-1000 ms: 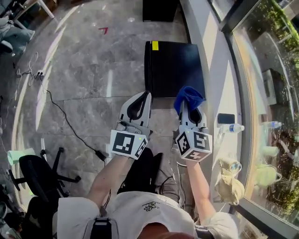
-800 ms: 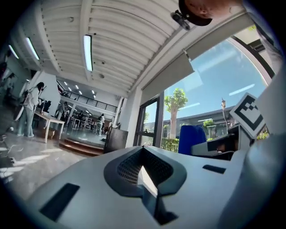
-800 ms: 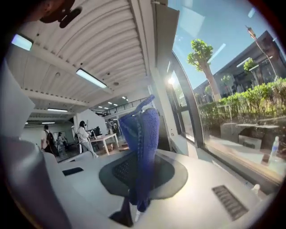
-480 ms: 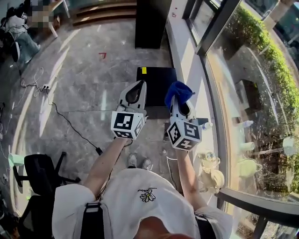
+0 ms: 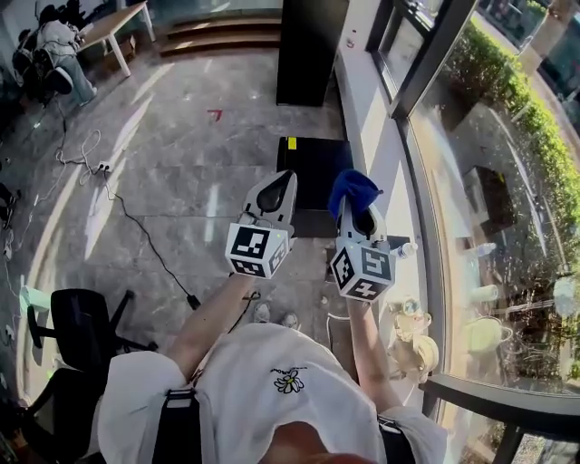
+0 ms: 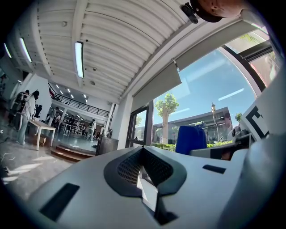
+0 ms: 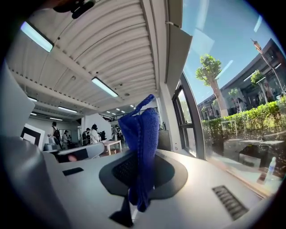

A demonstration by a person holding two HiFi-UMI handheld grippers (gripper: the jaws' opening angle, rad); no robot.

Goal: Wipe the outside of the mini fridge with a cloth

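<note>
The mini fridge point(image 5: 313, 172) is a low black box on the stone floor beside the window ledge, with a yellow sticker on its top. My right gripper point(image 5: 356, 207) is shut on a blue cloth point(image 5: 353, 188), which stands up from its jaws point(image 7: 143, 129) and also shows in the left gripper view point(image 6: 190, 139). My left gripper point(image 5: 279, 186) is held beside it at the same height, shut with nothing in it point(image 6: 142, 152). Both are raised well above the fridge and point out into the room, not touching it.
A taller black cabinet point(image 5: 311, 50) stands behind the fridge. To the right run a pale window ledge point(image 5: 367, 109) and glass wall, with a plastic bottle point(image 5: 405, 246) on the floor. A cable point(image 5: 136, 231) and an office chair point(image 5: 77, 331) are at the left. People sit at a far table point(image 5: 109, 27).
The head view has risen and pulled back, so the fridge looks smaller and farther away. Both grippers have come up with it; the blue cloth stays in the right gripper.
</note>
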